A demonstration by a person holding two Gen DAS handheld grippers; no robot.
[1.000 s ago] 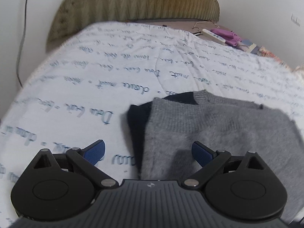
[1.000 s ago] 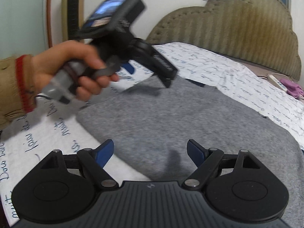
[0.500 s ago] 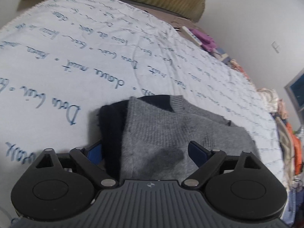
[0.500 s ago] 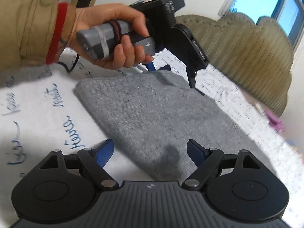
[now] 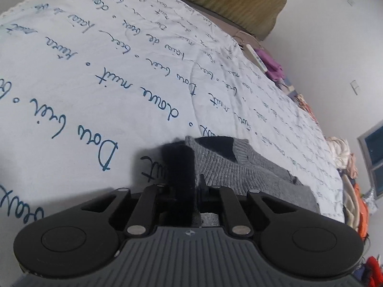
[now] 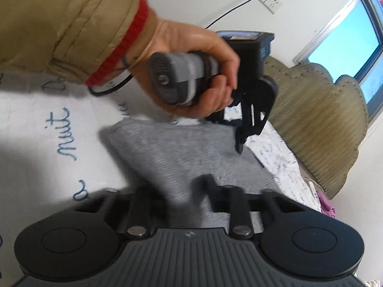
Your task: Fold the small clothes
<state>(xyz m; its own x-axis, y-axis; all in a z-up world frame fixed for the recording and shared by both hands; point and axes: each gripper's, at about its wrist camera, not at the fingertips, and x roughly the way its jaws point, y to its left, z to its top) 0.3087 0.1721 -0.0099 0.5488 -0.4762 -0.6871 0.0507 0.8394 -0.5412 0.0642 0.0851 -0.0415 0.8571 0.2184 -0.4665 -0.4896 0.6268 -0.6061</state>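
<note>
A grey knitted sweater with a navy lining (image 5: 241, 167) lies folded on a white bedspread printed with blue script (image 5: 95, 71), pinched at 2 points by a person's handheld tools. The left gripper (image 5: 189, 191) has just closed its jaws on the sweater's dark side edge, the fabric bunched between them and the collar lying just ahead. The right gripper (image 6: 189, 198) has likewise just closed, its jaws narrow on the grey cloth at the near hem, though blur hides the pads. Seen from the right, the left hand (image 6: 196, 76) holds its tool at the sweater's far end. The garment's long axis likely runs between the 2 grips, so either hand could carry its end across.
</note>
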